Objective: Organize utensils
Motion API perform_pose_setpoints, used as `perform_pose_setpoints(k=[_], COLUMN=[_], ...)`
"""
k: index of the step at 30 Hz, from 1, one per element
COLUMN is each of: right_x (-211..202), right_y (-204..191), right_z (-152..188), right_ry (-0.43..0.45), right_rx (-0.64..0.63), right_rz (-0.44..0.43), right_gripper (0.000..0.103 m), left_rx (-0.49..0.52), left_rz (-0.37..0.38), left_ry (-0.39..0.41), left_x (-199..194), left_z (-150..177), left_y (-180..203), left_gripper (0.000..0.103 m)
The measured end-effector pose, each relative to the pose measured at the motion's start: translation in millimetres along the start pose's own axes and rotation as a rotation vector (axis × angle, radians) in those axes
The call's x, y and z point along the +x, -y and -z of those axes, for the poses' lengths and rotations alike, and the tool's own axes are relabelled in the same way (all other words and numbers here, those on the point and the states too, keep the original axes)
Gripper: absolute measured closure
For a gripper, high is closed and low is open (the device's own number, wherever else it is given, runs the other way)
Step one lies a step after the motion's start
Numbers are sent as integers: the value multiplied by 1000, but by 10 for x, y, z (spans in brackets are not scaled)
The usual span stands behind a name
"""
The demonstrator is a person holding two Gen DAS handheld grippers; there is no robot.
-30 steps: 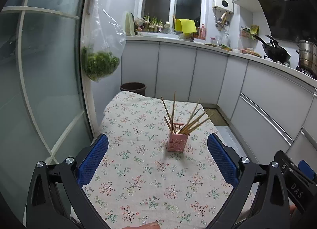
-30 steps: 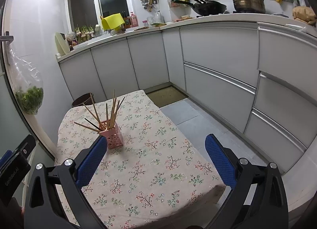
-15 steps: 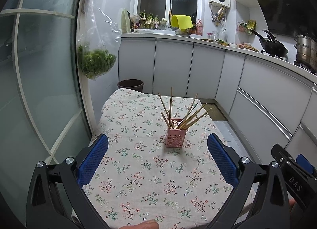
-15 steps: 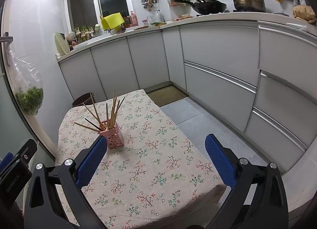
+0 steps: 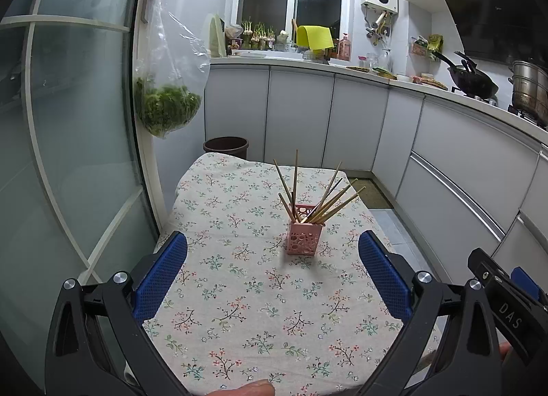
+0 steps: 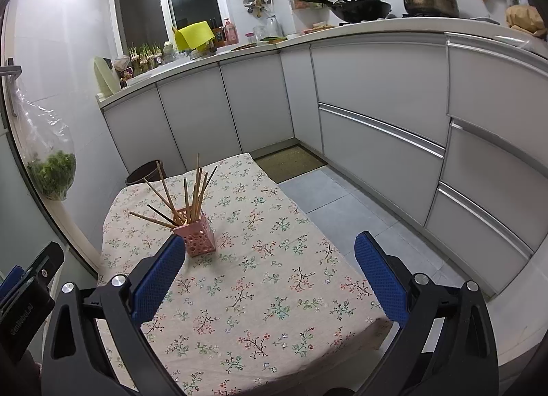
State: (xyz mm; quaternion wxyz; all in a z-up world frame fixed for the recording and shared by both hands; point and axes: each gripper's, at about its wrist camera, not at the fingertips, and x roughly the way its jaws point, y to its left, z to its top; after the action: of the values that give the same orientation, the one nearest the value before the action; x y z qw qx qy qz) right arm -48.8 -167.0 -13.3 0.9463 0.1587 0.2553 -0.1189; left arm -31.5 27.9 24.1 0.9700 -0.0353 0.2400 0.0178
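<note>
A small pink perforated holder (image 5: 305, 238) (image 6: 196, 235) stands upright near the middle of the table covered in a floral cloth (image 5: 239, 293) (image 6: 267, 296). Several wooden chopsticks (image 5: 325, 198) (image 6: 190, 195) fan out of its top. My left gripper (image 5: 273, 267) is open, blue pads wide apart, held back from the holder with nothing between them. My right gripper (image 6: 269, 271) is open too; its left pad sits just in front of the holder in the right wrist view. Each gripper's black body shows at the edge of the other's view.
A glass sliding door (image 5: 68, 156) runs along the table's left side, with a plastic bag of greens (image 5: 166, 108) hanging from its handle. A brown bin (image 5: 226, 147) stands beyond the table. Grey cabinets (image 6: 376, 115) line the back and right, with tiled floor (image 6: 342, 204) between.
The left wrist view has drawn slightly back and up, so the holder looks a little farther off. The right wrist view is almost unchanged. Both grippers stay open.
</note>
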Motion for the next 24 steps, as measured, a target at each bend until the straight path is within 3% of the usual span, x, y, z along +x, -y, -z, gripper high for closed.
perform_pose_setpoints(k=[24], right_x=[-15], right_y=[-37], right_z=[29], right_ry=[-7], right_rx=[-2], right_rz=[-9], right_gripper=[7], left_rx=[2], left_rz=[-8], left_ry=[-6], left_x=[6], left_z=[8], left_y=[-28], left_gripper=[7])
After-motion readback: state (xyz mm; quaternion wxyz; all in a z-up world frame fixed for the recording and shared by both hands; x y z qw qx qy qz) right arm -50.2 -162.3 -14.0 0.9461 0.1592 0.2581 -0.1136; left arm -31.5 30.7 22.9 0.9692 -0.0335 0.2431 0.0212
